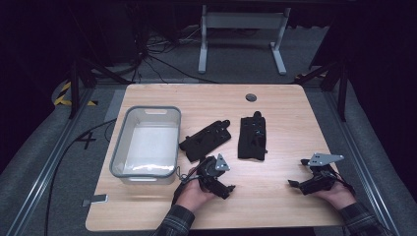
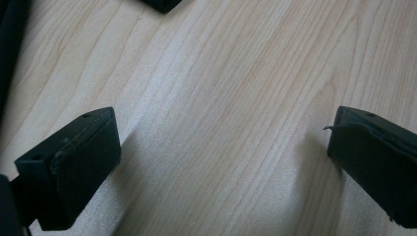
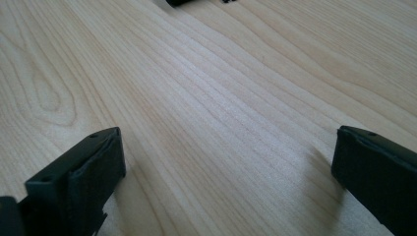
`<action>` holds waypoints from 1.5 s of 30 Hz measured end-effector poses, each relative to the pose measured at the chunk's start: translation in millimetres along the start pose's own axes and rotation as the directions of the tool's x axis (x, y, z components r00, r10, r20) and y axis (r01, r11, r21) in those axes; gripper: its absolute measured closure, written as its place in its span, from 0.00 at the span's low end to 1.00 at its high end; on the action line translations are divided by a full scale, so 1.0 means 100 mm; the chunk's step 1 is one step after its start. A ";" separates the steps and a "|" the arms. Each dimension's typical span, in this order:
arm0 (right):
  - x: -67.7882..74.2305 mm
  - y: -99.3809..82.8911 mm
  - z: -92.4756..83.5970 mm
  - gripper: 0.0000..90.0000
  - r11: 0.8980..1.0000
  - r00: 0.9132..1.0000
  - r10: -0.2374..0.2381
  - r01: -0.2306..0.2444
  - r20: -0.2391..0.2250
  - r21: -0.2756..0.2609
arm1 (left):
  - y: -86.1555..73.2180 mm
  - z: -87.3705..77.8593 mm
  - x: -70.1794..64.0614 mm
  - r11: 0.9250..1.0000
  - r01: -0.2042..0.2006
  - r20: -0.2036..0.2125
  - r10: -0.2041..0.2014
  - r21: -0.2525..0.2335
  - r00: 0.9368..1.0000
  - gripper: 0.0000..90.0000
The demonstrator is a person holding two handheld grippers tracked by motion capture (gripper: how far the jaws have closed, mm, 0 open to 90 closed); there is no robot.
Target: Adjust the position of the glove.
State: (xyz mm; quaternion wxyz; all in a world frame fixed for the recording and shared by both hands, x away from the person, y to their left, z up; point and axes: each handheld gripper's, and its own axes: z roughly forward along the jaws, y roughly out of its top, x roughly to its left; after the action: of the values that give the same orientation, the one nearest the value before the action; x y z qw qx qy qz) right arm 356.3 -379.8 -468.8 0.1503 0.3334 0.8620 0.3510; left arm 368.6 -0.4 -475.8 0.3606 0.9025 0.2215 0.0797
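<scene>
Two grippers rest low over a light wooden table (image 1: 275, 196), near its front edge. Largest item on the table: a clear plastic bin (image 1: 146, 143) with a grey rim, standing at the left side. Two flat black parts lie mid-table, just right of the bin: the left black part (image 1: 205, 139) angled, the right black part (image 1: 253, 138) roughly straight, near each other but apart. Left gripper (image 1: 216, 181) sits just in front of the left black part, close to the bin's near right corner; jaws spread wide, bare wood between them in the left gripper view. Right gripper (image 1: 300, 174) is well right of both parts, jaws likewise released, nothing between them
</scene>
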 end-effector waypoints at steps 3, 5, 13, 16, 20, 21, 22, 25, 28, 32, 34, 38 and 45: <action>0.00 0.01 -0.02 0.11 1.000 1.000 -0.011 0.011 -0.008 -0.006 | 0.00 0.00 0.00 1.000 0.000 -0.001 0.000 0.000 1.000 0.00; 0.00 0.02 -0.03 0.16 1.000 1.000 -0.010 0.010 -0.010 -0.004 | 0.00 0.00 0.00 1.000 0.001 -0.001 -0.001 0.000 1.000 0.00; -0.01 0.13 -0.06 0.43 0.999 0.999 -0.028 0.027 -0.039 -0.028 | 0.00 0.00 0.00 1.000 0.003 -0.004 -0.003 0.000 1.000 0.00; -0.03 0.21 -0.06 0.54 0.998 0.997 -0.047 0.045 -0.053 -0.041 | 0.00 0.00 0.00 1.000 0.004 -0.005 -0.004 0.000 1.000 0.00; -0.03 0.28 -0.05 0.67 0.997 0.995 -0.060 0.056 -0.079 -0.058 | 0.00 0.00 0.00 1.000 0.004 -0.005 -0.004 0.000 1.000 0.00; -0.03 0.32 -0.04 0.67 0.996 0.994 -0.066 0.062 -0.082 -0.060 | 0.00 0.00 0.00 1.000 0.004 -0.005 -0.004 0.000 1.000 0.00; -0.03 0.35 -0.03 0.78 0.996 0.993 -0.065 0.059 -0.096 -0.061 | 0.00 0.00 0.00 1.000 0.004 -0.004 -0.004 0.000 1.000 0.00; -0.02 0.41 0.01 0.86 0.996 0.991 -0.071 0.063 -0.114 -0.067 | 0.00 0.00 0.00 1.000 0.004 -0.004 -0.004 0.000 1.000 0.00; 0.00 0.47 0.06 0.93 0.995 0.989 -0.086 0.081 -0.120 -0.051 | 0.00 0.00 0.00 1.000 0.004 -0.004 -0.004 0.000 1.000 0.00; 0.01 0.53 0.09 0.99 0.995 0.988 -0.094 0.089 -0.125 -0.049 | 0.00 0.00 0.00 1.000 0.004 -0.004 -0.004 0.000 1.000 0.00; 0.00 0.57 0.11 0.99 0.995 0.987 -0.088 0.080 -0.133 -0.063 | 0.00 0.00 0.00 1.000 0.004 -0.004 -0.004 0.000 1.000 0.00; 0.02 0.66 0.15 1.00 0.993 0.985 -0.100 0.092 -0.141 -0.068 | 0.00 0.00 0.00 1.000 0.004 -0.004 -0.004 0.000 1.000 0.00; 0.04 0.78 0.30 0.99 0.991 0.980 -0.122 0.113 -0.154 -0.067 | 0.00 0.00 0.00 1.000 0.004 -0.004 -0.004 0.000 1.000 0.00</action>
State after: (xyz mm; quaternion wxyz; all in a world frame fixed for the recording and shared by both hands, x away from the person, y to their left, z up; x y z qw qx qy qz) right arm 404.9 -320.2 -435.3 0.1115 0.2485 0.8788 0.3918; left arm 368.1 -0.3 -475.8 0.3604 0.9019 0.2240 0.0810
